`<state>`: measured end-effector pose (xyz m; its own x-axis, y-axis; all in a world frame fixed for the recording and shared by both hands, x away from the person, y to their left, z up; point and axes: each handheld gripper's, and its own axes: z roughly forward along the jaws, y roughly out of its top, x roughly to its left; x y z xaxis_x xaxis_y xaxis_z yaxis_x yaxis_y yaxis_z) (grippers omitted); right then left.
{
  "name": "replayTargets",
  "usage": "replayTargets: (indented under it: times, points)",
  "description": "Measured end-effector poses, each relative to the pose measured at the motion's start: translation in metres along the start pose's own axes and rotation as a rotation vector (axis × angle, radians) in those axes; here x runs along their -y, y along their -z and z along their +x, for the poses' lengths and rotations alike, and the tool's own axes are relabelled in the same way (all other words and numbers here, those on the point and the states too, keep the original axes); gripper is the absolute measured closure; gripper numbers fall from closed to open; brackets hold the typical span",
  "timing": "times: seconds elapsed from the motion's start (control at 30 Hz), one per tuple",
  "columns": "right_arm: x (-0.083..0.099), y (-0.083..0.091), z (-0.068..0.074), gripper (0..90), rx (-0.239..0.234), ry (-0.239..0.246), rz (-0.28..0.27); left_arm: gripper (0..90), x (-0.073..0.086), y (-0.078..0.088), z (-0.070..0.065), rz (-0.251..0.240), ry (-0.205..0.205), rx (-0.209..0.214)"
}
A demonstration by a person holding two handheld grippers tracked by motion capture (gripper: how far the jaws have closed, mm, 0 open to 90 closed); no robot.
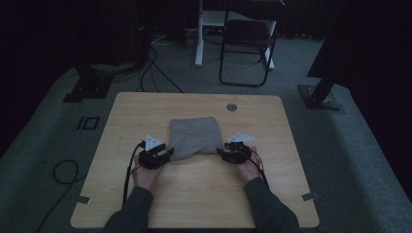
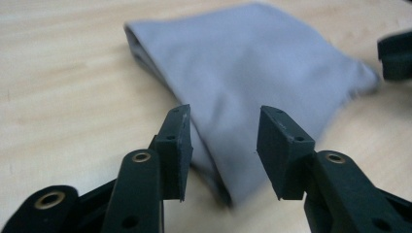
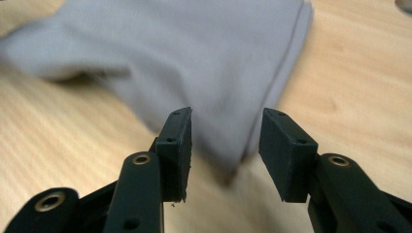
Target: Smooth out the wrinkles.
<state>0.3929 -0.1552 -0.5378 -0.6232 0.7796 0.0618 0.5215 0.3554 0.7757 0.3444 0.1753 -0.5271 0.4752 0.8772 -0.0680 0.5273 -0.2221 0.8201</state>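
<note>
From above, a folded grey cloth (image 1: 195, 137) is seen at the middle of the wooden bench (image 1: 145, 104), long axis running 12 to 6 o'clock. The left tool (image 1: 168, 151) and right tool (image 1: 219, 151) are set at its near corners, probably for lifting.

In the left gripper view, jaws are spread wide around a corner.

In the right gripper view, likewise.

dim lab or office room, grey carpet (image 1: 350, 160), floor cables (image 1: 155, 73), folding chair (image 1: 247, 39), wooden table (image 1: 194, 194)
</note>
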Motion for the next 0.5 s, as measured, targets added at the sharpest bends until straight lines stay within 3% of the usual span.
replayTargets:
  times: [0.1, 0.23, 0.4, 0.5]
  points:
    - [0.007, 0.001, 0.0, 55.0, -0.016, -0.005, 0.012, 54.2, 0.008, 0.003, -0.004, 0.028, -0.002, 0.01]
    - [0.009, -0.004, 0.003, 54.7, -0.023, 0.012, 0.033, 52.6, 0.016, -0.001, -0.013, 0.061, -0.038, 0.03]
    - [0.009, -0.011, 0.007, 57.9, -0.01, 0.019, 0.051, 48.1, 0.017, -0.016, -0.021, 0.105, -0.078, 0.007]
    - [0.009, -0.014, 0.008, 72.8, 0.015, 0.024, 0.056, 51.9, 0.015, -0.025, -0.021, 0.122, -0.101, -0.033]
